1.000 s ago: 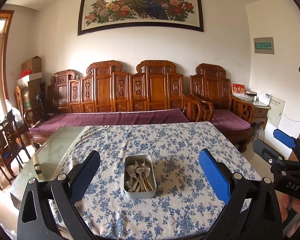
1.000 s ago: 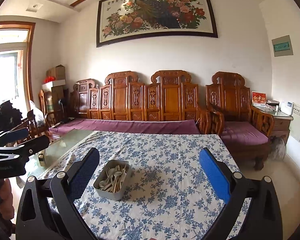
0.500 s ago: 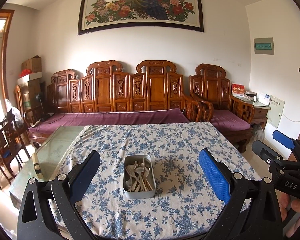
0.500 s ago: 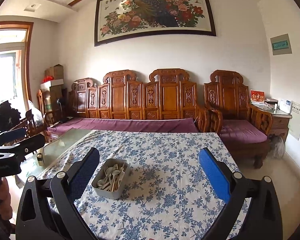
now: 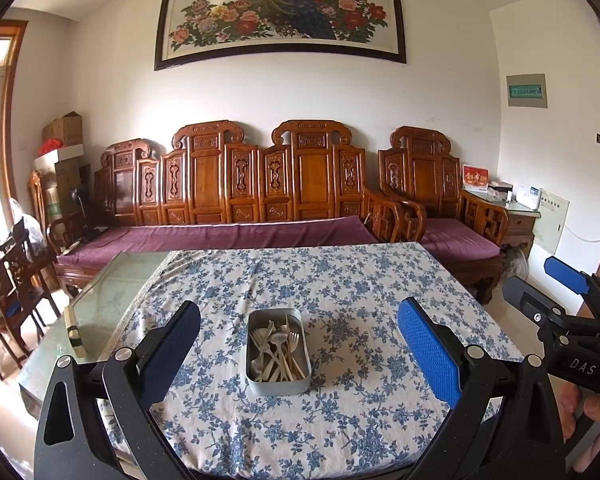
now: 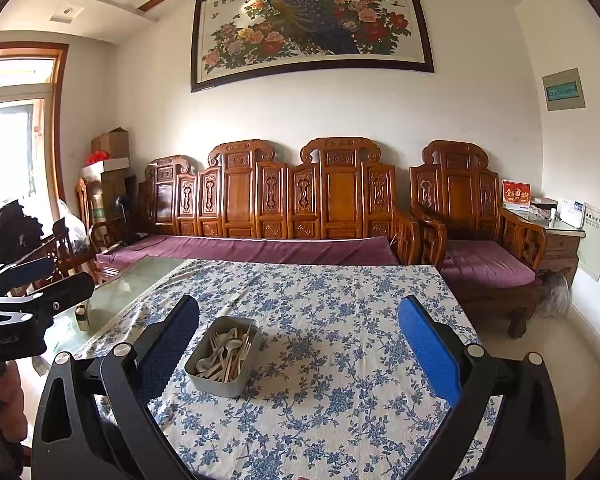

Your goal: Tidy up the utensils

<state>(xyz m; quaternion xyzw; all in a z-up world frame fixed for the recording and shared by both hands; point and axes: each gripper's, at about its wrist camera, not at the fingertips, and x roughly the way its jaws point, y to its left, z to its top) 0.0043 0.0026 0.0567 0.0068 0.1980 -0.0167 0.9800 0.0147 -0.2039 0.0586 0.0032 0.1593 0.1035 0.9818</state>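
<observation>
Utensil tin (image 5: 278, 354) lies ahead, centred between the spread left claw (image 5: 299, 344).

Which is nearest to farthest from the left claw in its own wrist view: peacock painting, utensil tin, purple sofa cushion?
From the left claw:
1. Utensil tin, straight ahead between the fingers, on the floral tablecloth.
2. Purple sofa cushion, beyond the table's far edge.
3. Peacock painting, high on the back wall above the sofa.
</observation>
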